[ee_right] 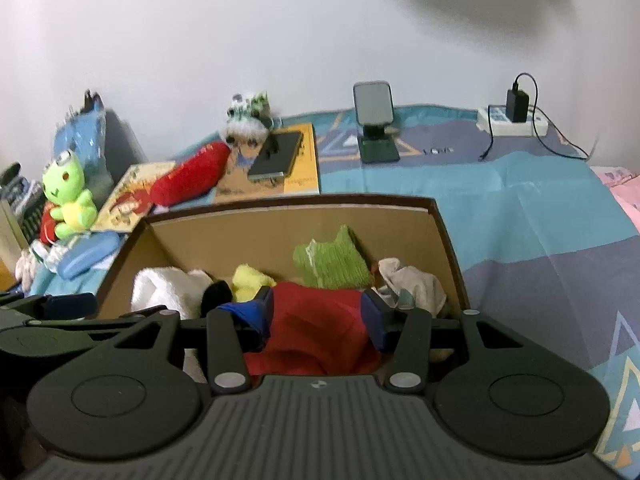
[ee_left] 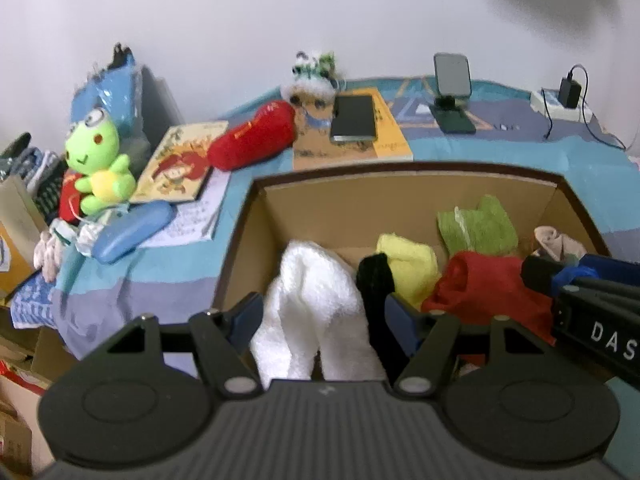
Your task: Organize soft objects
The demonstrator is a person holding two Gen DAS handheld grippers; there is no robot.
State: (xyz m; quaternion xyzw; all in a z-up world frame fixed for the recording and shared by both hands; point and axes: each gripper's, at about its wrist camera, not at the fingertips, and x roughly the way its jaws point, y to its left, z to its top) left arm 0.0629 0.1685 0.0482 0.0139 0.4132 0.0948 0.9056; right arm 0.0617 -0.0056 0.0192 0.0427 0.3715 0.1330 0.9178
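My left gripper (ee_left: 320,320) stands open astride the white towel (ee_left: 316,304) and my right gripper (ee_right: 316,320) open astride the red cloth (ee_right: 316,328), both cloths already inside the cardboard box (ee_left: 400,200), while the frog plush (ee_left: 98,168) remains outside

place: home bedroom | bed (ee_right: 540,216) with patterned blue cover against a plain white wall | far edge: phone on stand (ee_right: 374,120), charger in power strip (ee_right: 514,118) | left edge: frog plush (ee_left: 98,160), picture books (ee_left: 180,160) | cardboard box (ee_right: 444,236) of soft cloths on the bed
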